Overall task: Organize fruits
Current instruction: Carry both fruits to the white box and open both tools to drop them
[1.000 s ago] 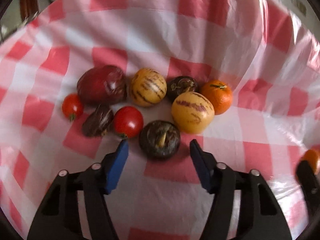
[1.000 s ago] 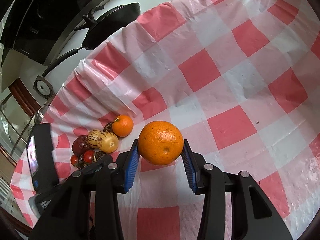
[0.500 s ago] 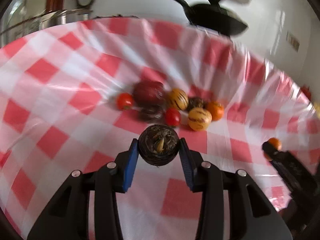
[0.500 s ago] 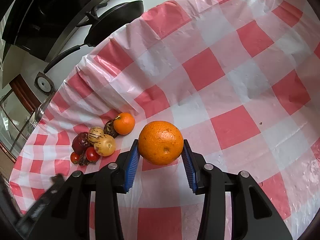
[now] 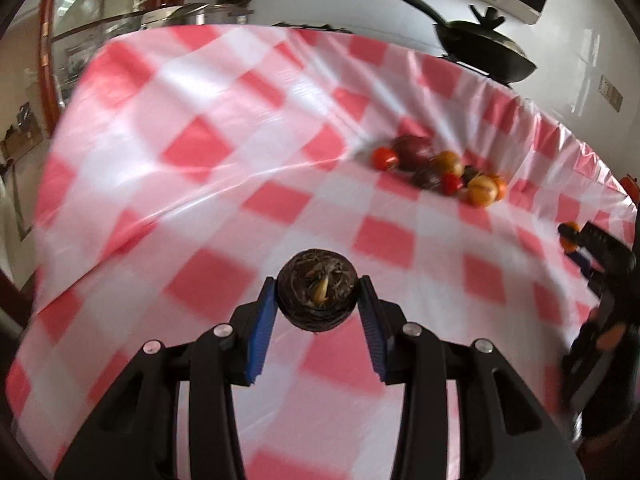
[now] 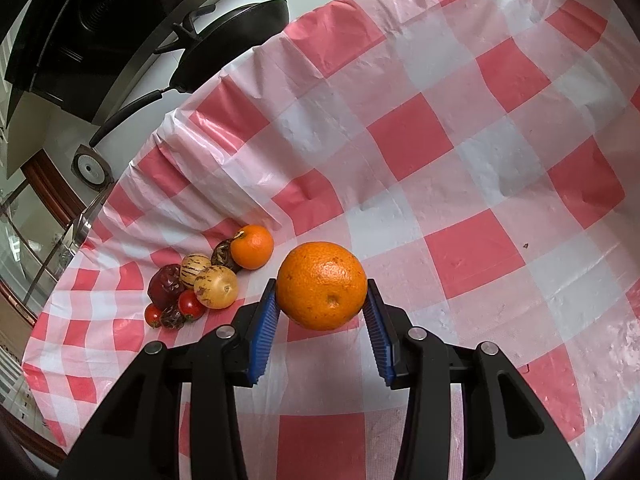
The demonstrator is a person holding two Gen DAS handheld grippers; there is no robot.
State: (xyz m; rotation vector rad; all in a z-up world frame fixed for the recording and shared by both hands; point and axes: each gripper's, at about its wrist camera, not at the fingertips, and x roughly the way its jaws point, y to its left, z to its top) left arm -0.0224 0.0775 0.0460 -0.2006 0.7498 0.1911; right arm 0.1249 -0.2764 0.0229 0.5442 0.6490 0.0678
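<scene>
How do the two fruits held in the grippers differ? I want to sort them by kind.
The orange in the right gripper is bright and evenly coloured; the dark fruit in the left gripper is blackish-brown.
The orange's skin is finely dimpled with a small navel; the dark fruit shows a dried, pale stem cap facing the camera.
The orange looks larger between its pads than the dark fruit.
Both are round and clamped between blue pads above the checked tablecloth.

We hold the left tool (image 5: 318,300) tilted downward, its blue pads clamped on a dark round fruit (image 5: 317,290). Our right tool (image 6: 322,300) also points downward, gripping an orange (image 6: 322,290) between its pads.
</scene>
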